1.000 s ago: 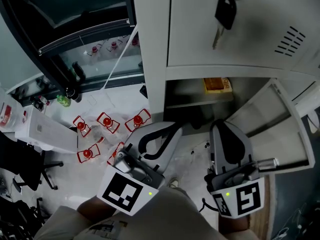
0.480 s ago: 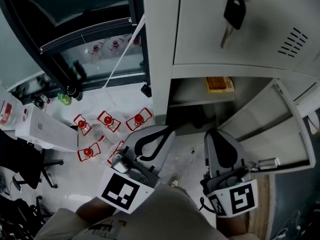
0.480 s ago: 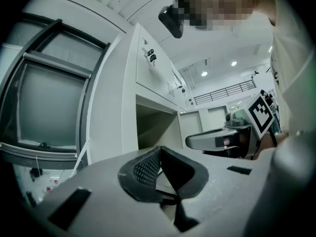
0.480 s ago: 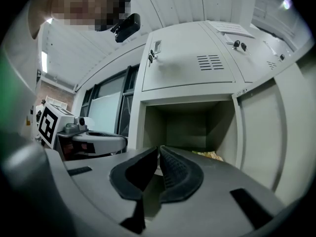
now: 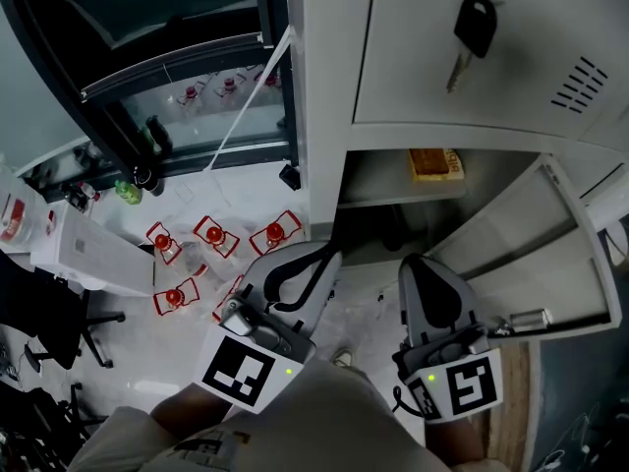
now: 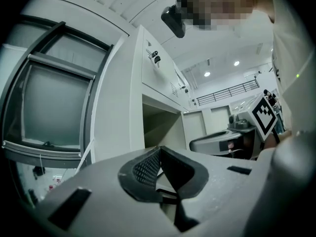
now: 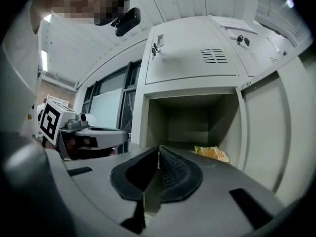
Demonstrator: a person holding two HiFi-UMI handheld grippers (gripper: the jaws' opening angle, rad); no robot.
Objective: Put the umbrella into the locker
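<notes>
Locker (image 5: pixel 324 116) ahead of you has its lower door (image 5: pixel 531 234) swung wide, so the compartment looks ready; only a yellow packet (image 5: pixel 433 163) lies inside. Your left gripper (image 6: pixel 159 154) and right gripper (image 7: pixel 159 154) face it, jaws together on nothing. No umbrella shows in any view.

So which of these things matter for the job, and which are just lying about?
Job: open locker compartment, its door, left tongs, right tongs, both shut and empty; no umbrella in view.
Lying about: key, yellow packet, red-capped bottles, office chair.
</notes>
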